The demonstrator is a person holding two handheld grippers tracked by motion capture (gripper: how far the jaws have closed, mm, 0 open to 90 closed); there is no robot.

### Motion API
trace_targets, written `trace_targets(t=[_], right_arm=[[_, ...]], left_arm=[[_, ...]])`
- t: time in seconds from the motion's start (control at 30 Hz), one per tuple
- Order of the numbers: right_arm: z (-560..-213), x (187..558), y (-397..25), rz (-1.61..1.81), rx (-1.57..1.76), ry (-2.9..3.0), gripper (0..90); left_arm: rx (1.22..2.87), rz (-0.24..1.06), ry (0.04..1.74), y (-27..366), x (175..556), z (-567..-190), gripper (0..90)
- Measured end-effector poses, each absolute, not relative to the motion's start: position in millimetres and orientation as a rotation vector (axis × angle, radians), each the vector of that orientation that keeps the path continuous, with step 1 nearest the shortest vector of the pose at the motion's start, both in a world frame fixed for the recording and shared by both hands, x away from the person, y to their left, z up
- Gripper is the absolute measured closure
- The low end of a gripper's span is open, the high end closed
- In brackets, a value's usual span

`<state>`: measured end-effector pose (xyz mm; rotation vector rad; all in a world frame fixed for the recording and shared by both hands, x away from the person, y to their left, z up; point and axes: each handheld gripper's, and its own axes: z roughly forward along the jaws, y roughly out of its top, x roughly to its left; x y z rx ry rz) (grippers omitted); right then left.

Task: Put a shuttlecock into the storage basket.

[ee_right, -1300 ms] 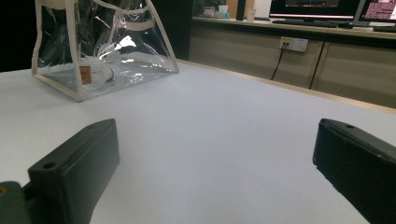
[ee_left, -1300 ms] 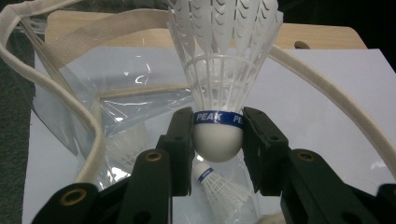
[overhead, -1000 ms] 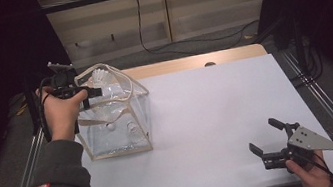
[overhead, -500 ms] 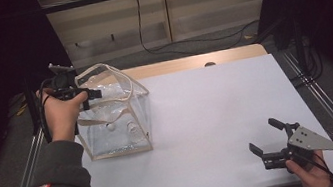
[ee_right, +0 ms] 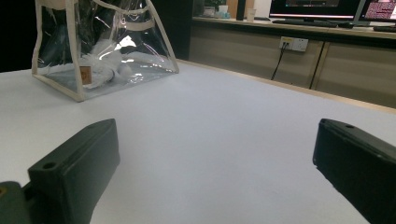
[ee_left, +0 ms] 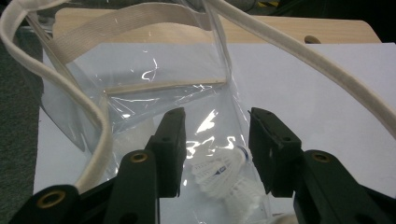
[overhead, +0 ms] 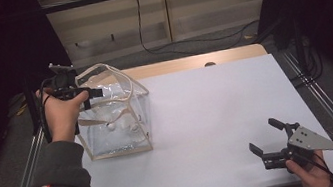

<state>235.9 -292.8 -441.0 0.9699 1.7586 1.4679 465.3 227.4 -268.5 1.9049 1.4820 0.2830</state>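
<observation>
High view: left gripper [overhead: 87, 93] poised at the clear bag [overhead: 114, 114] rim, right gripper [overhead: 269, 142] wide open, empty, well apart; left gripper view: jaws part-open, gripping nothing, shuttlecocks [ee_left: 223, 179] beyond fingertips, film may snag or crumple.

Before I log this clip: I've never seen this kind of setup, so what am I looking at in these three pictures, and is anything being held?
No robot here: a person holds a hand tool with two black jaws in each hand. The high view looks down on the white table. The other two pictures come from small cameras riding on each tool, looking along its jaws.

On the table's left stands a clear plastic bag with cream trim, with white shuttlecocks inside. The left tongs hover over the bag's open top, jaws apart, pointing down at the shuttlecocks and gripping nothing. The right tongs sit near the table's right front corner, jaws wide open, holding nothing, aimed across the bare table toward the bag.
</observation>
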Motion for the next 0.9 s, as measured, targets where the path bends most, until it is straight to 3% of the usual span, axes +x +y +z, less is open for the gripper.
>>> trace_targets(t=[0.9], right_arm=[[-440,238,-291,1.472,0.970,1.762,0.5]], left_arm=[[1.899,0.120,1.279,203,445,-243,36.9]])
